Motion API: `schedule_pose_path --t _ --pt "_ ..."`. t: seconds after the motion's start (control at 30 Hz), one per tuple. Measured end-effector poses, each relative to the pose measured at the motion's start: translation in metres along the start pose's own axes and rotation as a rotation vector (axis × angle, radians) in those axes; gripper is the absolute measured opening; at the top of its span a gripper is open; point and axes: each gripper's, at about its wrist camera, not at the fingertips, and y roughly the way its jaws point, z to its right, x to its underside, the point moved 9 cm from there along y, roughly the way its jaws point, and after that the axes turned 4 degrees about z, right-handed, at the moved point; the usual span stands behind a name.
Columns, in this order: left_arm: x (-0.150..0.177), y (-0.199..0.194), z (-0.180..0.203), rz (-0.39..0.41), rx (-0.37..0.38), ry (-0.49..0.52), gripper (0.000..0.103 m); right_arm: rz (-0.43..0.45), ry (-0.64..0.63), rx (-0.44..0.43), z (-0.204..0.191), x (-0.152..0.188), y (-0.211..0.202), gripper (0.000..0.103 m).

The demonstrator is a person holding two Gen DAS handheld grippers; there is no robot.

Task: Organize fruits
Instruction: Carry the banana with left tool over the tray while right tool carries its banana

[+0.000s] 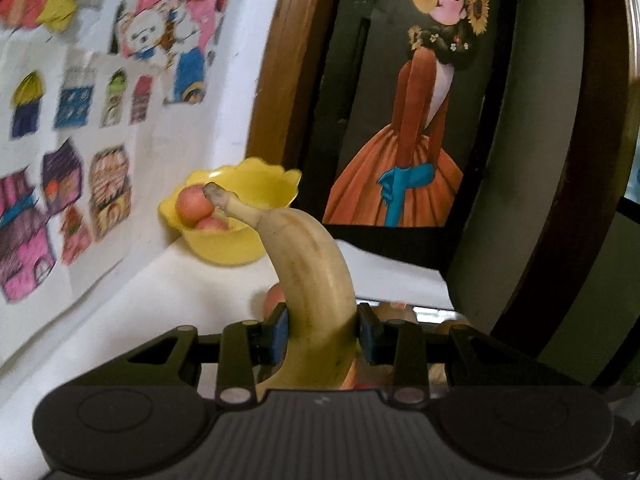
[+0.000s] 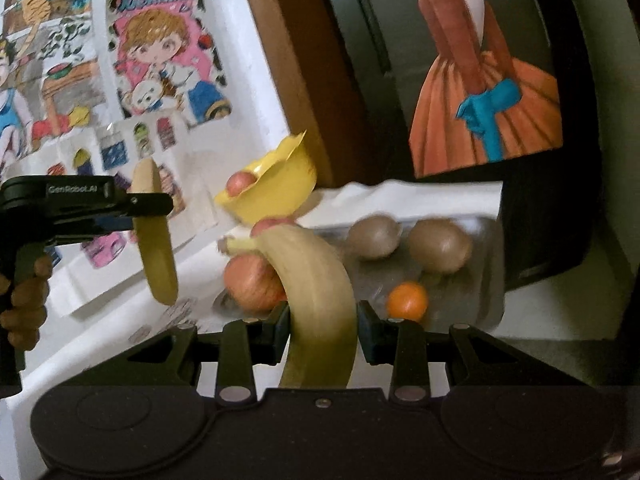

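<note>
My left gripper [image 1: 322,334] is clamped on a banana [image 1: 316,292], blue pads pressed against both sides, stem end pointing up & away toward the yellow bowl [image 1: 224,246]. That bowl sits at the far left corner of the white table [image 1: 120,312], right by the wall w/ the coloured drawings [image 1: 72,112], and has at least two pinkish-red apples [image 1: 194,206] in it. My right gripper [image 2: 322,332] is closed on a second banana [image 2: 320,292], held up over the table. From the right wrist view I see my left gripper [image 2: 152,204] off to the left, its banana [image 2: 154,240] hanging roughly vertical, my hand [image 2: 24,304] wrapped on the handle. Beyond my right banana there's a metal tray [image 2: 486,276] toward the table's right edge, carrying a red apple [image 2: 252,284] at its near left, a small orange [image 2: 407,301] near the front, and two brown kiwis [image 2: 439,245] at the back. Painting of a figure in an orange dress [image 2: 492,120] leans behind the tray.
</note>
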Motion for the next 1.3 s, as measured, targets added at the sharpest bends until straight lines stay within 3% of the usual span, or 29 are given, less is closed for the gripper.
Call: schedule_pose_path --t 0.27,0.77,1.3 --pt "-0.012 0.051 0.014 -0.012 0.011 0.016 0.039 0.045 0.012 0.026 0.021 -0.035 0.039 0.037" --pt "0.004 0.125 0.023 -0.069 -0.034 0.068 0.039 -0.024 0.14 0.025 0.055 -0.037 0.107 0.037" --pt "0.016 0.134 0.03 -0.051 -0.064 0.15 0.04 -0.017 0.159 0.029 0.06 -0.032 0.122 0.038"
